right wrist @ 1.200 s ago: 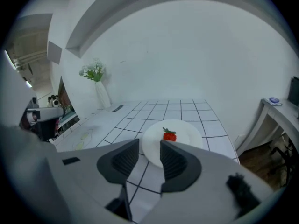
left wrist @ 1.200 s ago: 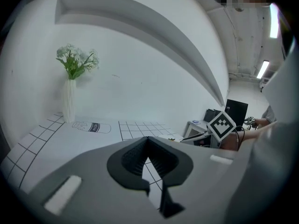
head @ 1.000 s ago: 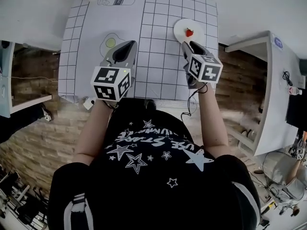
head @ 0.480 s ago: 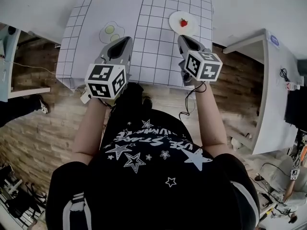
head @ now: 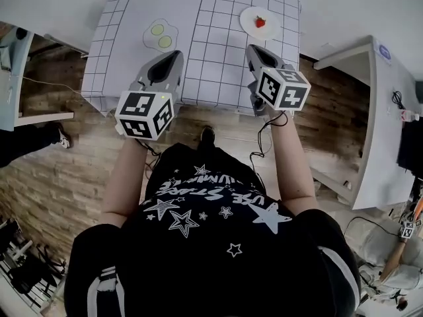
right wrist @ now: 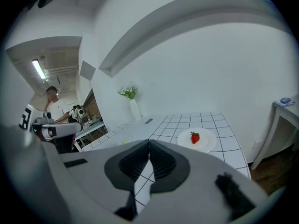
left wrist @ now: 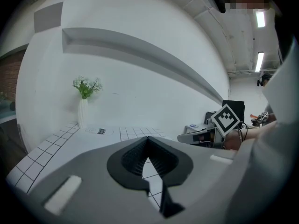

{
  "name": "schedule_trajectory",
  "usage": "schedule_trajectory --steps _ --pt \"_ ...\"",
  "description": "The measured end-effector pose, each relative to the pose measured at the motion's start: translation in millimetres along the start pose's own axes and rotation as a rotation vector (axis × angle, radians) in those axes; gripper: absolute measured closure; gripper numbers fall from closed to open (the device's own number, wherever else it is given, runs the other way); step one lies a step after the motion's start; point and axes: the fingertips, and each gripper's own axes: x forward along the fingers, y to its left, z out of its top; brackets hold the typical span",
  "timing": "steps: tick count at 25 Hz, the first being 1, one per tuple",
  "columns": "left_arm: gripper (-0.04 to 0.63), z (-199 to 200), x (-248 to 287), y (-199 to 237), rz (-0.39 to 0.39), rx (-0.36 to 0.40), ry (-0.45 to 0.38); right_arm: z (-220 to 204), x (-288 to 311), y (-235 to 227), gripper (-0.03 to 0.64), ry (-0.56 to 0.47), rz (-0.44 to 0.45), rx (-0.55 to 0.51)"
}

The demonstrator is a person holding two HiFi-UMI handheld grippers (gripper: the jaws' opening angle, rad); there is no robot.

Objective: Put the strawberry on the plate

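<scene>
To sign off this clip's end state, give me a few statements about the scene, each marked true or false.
1. The strawberry lies on the white plate. True.
2. The right claw grips the strawberry. False: its jaws have just closed on nothing, short of the plate.
3. A white vase with flowers stands at the table's far side. True.
4. In the head view, the fried-egg shape sits right of the plate. False: it sits to the left.

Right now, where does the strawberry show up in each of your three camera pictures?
Head view: the strawberry lies on the plate, top, right of centre.
Left gripper view: not in it.
Right gripper view: right of centre, on the same plate.
Shared landmark: the gridded mat.
</scene>
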Motion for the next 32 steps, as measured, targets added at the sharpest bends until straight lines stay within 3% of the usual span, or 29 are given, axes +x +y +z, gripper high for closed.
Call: schedule_trajectory --steps 18,32 --pt "0.586 -4 -108 -5 -0.072 0.005 -0.03 -18 -66 102 0.603 -0.017 -0.043 -0.034" --pt "0.586 -19 -194 -36 -0.12 0.017 -0.081 -49 -137 176 0.603 -0.044 -0.064 -0.084"
